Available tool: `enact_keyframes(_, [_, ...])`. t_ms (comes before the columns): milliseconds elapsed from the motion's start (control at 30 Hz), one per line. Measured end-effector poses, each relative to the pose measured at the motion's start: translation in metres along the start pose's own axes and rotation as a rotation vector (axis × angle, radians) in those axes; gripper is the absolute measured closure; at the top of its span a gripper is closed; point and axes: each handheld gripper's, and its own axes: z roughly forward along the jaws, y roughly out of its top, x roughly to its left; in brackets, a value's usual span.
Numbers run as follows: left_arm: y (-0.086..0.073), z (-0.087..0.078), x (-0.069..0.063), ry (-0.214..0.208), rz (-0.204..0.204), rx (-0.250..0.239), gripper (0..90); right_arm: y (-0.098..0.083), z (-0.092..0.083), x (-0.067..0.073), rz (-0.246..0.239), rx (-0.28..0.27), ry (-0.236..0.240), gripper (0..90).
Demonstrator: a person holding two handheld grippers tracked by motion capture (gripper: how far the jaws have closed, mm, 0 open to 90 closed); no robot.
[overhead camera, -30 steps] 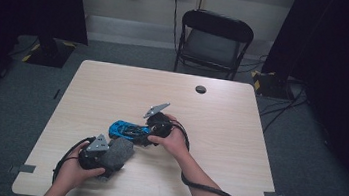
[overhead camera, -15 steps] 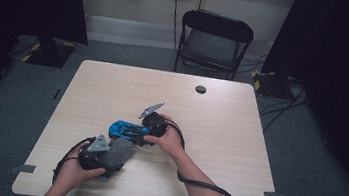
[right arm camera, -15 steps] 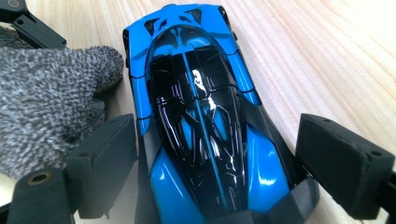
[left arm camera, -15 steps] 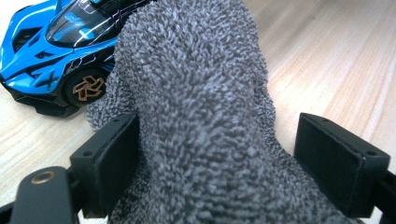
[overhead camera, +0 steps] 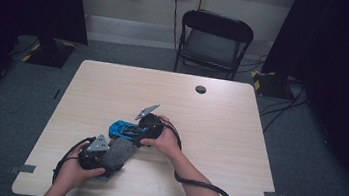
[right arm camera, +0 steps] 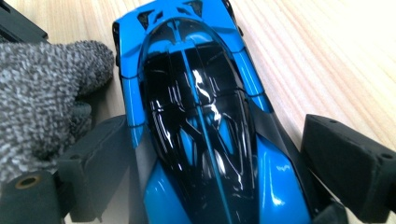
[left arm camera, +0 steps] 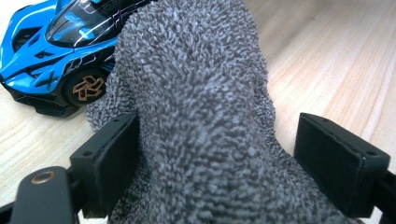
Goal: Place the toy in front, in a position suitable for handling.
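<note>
A blue and black toy car (overhead camera: 125,130) sits on the wooden table (overhead camera: 218,133), left of centre near the front. My right gripper (overhead camera: 146,131) reaches it from the right and is shut on it. In the right gripper view the car (right arm camera: 196,84) lies lengthwise between the jaws of the right gripper (right arm camera: 219,135). A grey fuzzy cloth (overhead camera: 118,152) lies just in front of the car and touches its side. My left gripper (overhead camera: 101,155) is shut on the cloth. In the left gripper view the cloth (left arm camera: 196,70) bulges up between the jaws of the left gripper (left arm camera: 219,130), with the car (left arm camera: 56,42) beyond at upper left.
A round black cap (overhead camera: 200,89) sits in the table near its far edge. A black folding chair (overhead camera: 215,37) stands behind the table. Black cables trail from both grippers over the front edge. Dark curtains hang at both sides.
The right gripper with the car has edged slightly left, toward the cloth. The left gripper and cloth have stayed put.
</note>
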Motion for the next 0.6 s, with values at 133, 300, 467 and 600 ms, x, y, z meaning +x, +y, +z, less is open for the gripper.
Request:
enact_keyframes(133, [0.0001,0.0002,-0.0006,0.004,0.006,0.004,14.4,0.0006,0.0013,0.0022,-0.013,0.005,-0.017,9.1])
enact_keyframes(300, [0.0001,0.0002,-0.0008,0.005,0.006,0.005,14.5,-0.0003,0.0014,0.0047,-0.046,-0.009,-0.017,16.6])
enact_keyframes(467, [0.0000,0.0002,-0.0012,0.006,0.006,0.006,14.4,-0.0002,-0.0011,0.0065,-0.071,0.005,-0.016,21.3])
enact_keyframes(600, [0.0001,0.0001,-0.0009,0.006,0.006,0.006,14.4,-0.0008,-0.0036,0.0076,-0.063,0.012,-0.016,24.7])
